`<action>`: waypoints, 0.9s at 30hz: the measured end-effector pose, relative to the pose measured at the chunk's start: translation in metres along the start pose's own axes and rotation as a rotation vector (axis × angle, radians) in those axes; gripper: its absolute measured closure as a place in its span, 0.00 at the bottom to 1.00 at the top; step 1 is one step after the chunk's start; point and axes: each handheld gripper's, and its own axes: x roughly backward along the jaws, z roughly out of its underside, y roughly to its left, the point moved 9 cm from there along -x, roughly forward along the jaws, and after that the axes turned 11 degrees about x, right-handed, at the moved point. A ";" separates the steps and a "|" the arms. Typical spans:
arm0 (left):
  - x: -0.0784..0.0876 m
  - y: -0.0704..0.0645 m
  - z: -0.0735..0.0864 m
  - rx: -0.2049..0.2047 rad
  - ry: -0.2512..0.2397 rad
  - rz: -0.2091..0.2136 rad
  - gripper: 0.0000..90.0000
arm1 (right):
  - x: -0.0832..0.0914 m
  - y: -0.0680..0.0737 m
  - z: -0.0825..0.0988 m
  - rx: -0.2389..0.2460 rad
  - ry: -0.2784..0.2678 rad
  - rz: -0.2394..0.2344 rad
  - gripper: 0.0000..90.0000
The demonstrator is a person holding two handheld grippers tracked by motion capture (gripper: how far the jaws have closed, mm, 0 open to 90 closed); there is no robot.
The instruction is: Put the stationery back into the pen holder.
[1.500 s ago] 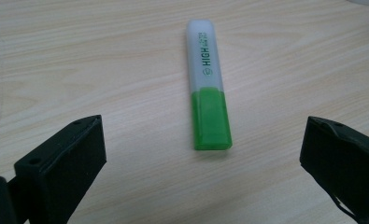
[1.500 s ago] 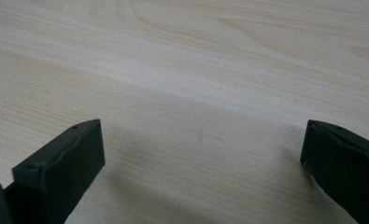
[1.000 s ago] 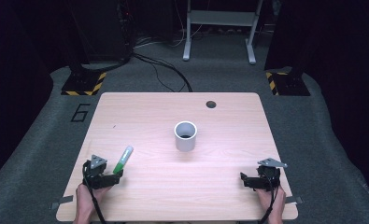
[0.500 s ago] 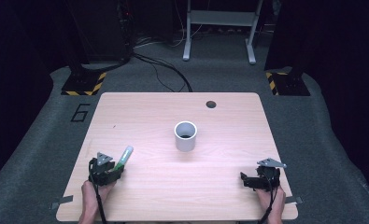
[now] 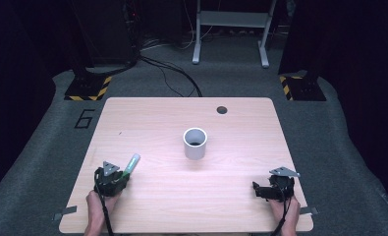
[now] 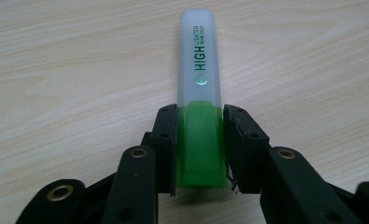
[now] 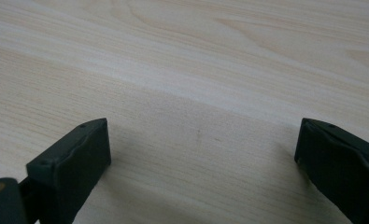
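- Highlighter (image 6: 200,100): green body, frosted cap, lying flat on the table (image 5: 157,123); placed toward the near left corner, well apart from the cup, cap end pointing roughly up the table.
- Left gripper (image 6: 200,140): jaws have just been closing and now press on the highlighter's green body from both sides. Grasp judged made; lift not yet begun, as the pen lies on the wood.
- Cup (image 5: 195,142): white, upright, open mouth, at the table's centre; nothing seen in it. Judged the likely destination, so carry and drop remain.
- Right gripper (image 5: 261,191): rests at the near right edge, well apart from the cup; jaws spread wide over bare wood, holding nothing.
- Round hole (image 5: 222,109): beyond the cup, near the far edge.
- Progress: early; pick-up secured, transfer outstanding.
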 end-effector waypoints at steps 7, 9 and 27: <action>0.003 -0.002 -0.003 0.001 -0.063 0.016 0.75 | 0.000 0.000 0.000 0.003 0.000 0.001 0.03; 0.006 -0.003 -0.004 -0.001 -0.054 0.032 0.75 | 0.000 0.000 0.000 0.001 0.000 0.001 0.03; 0.023 -0.017 -0.020 -0.017 -0.104 0.097 0.74 | 0.000 0.000 0.001 0.017 0.008 0.002 0.03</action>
